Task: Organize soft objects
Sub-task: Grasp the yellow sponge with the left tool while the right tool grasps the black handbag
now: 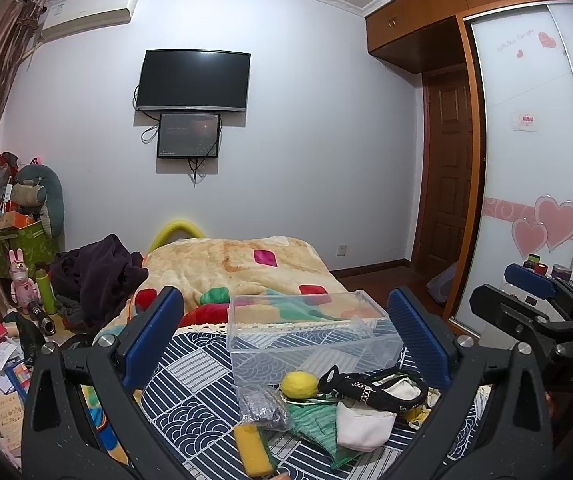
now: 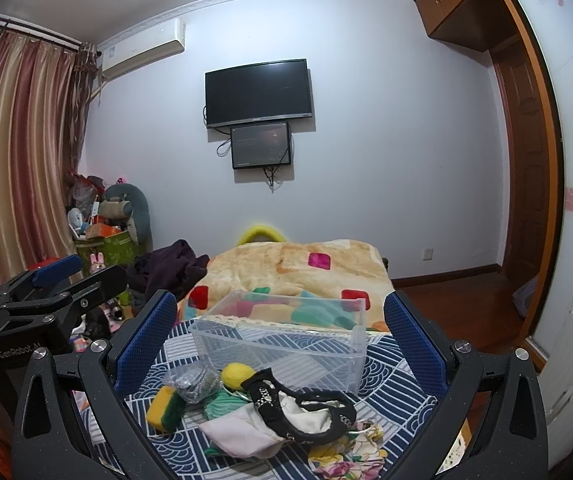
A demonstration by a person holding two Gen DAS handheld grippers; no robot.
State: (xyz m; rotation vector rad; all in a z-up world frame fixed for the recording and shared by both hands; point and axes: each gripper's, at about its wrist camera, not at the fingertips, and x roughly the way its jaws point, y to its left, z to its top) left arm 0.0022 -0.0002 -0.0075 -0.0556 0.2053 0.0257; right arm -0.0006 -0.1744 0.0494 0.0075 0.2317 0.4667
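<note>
While both tools gape empty, only the right view shows floral cloth point(image 2: 346, 454).

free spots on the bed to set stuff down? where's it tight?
Free: inside the clear bin, which looks empty; the patterned cover left of the bin, ahead of the sponge; the blanket beyond the bin. Crowded: the strip just in front of the bin, where the yellow ball, black strap and cloths overlap.
</note>
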